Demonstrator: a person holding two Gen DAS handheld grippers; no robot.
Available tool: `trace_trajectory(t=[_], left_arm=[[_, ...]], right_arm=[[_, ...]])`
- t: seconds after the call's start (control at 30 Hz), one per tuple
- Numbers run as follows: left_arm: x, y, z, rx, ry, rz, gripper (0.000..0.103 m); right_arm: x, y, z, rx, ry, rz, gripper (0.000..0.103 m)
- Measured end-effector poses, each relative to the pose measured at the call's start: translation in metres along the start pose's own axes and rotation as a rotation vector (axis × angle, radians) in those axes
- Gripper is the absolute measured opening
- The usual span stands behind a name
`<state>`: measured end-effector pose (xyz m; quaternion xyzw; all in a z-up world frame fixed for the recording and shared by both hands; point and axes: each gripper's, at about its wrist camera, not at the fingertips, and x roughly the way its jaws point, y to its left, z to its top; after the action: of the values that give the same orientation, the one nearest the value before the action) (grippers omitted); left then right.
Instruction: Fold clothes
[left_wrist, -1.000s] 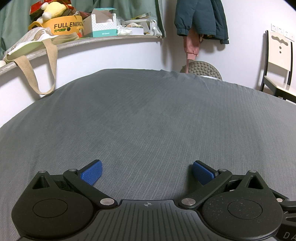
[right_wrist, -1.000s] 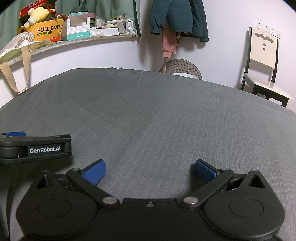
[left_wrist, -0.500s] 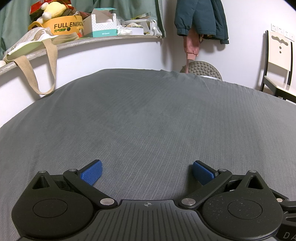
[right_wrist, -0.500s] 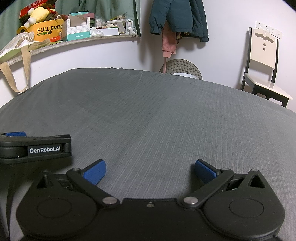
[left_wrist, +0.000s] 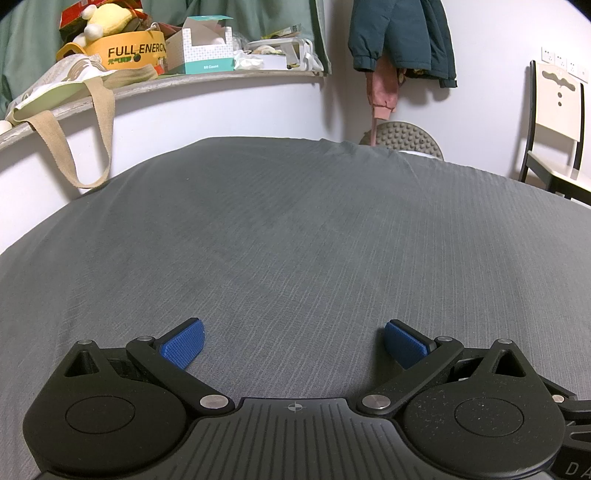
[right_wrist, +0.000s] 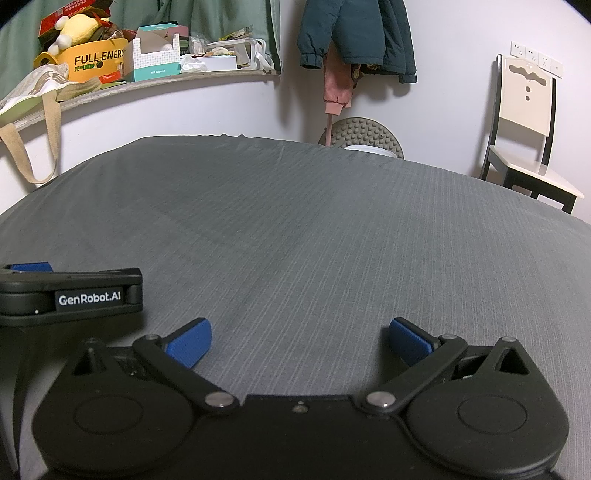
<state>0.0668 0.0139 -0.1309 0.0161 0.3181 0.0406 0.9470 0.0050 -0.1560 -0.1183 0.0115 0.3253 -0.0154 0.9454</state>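
A grey ribbed bed cover (left_wrist: 295, 229) (right_wrist: 314, 229) fills both views, and no garment lies on it within sight. My left gripper (left_wrist: 294, 343) rests low over the near part of the cover, open, with nothing between its blue pads (left_wrist: 183, 343). My right gripper (right_wrist: 300, 341) stands the same way, open and empty. In the right wrist view the side of the left gripper (right_wrist: 70, 291), labelled GenRobot.AI, shows just to the left of it.
A curved shelf (left_wrist: 207, 79) on the far left wall holds a yellow box, a teal tissue box and a hanging tote bag (left_wrist: 70, 147). A dark coat (right_wrist: 354, 33) hangs on the wall. A chair (right_wrist: 528, 129) stands at the right, a knobbed grey disc (right_wrist: 364, 134) behind the bed.
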Motion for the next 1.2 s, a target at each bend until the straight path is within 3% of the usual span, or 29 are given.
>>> trace_trajectory(t=[1.2], left_arm=[[0.0011,-0.0008,0.0000,-0.002,0.000,0.003,0.103]], right_arm=[[0.0001,-0.0022,-0.0015,-0.003,0.001,0.003,0.103]])
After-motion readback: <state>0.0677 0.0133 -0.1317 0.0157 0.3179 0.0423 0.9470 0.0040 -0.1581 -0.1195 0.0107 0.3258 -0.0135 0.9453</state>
